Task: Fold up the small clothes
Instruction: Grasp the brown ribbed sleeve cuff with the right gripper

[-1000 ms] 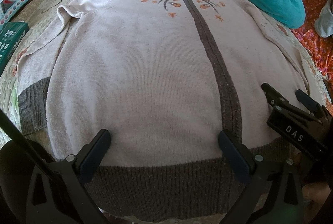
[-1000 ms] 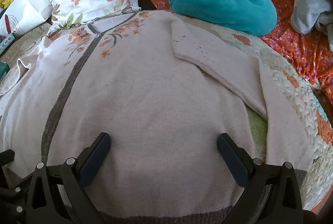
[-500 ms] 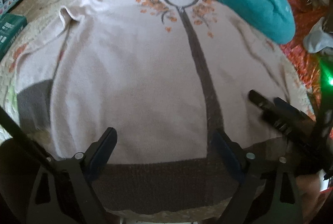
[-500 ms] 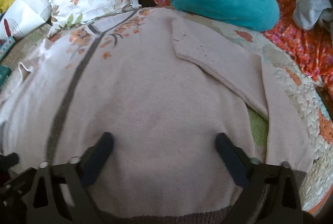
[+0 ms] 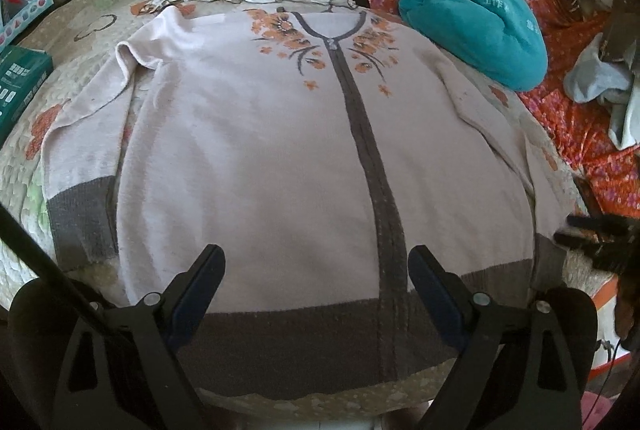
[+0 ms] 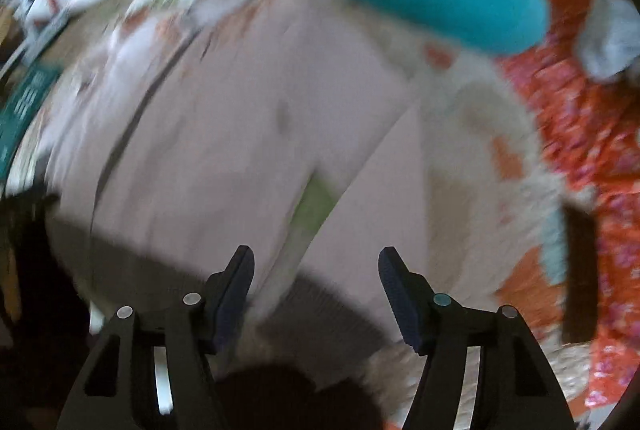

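Cardigan [image 5: 256,158] lies flat and face up on the bed [image 5: 60,42], filling the middle of the left wrist frame, grey hem at the bottom – folding looks not yet begun. Left tool [image 5: 316,266] hovers over the hem, fingers apart, empty. Right tool [image 6: 316,270] – in a blurred frame – also stands apart above the sleeve cuff [image 6: 320,314] at lower centre. Next move, likely: clamp that cuff and carry the sleeve across the body

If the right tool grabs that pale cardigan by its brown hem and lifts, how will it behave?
Probably floppy: the cardigan is soft knit lying limp on the quilt, so it should sag and drape. The loose sleeves would likely trail behind. The ribbed hem looks thicker, likely an easier pinch.
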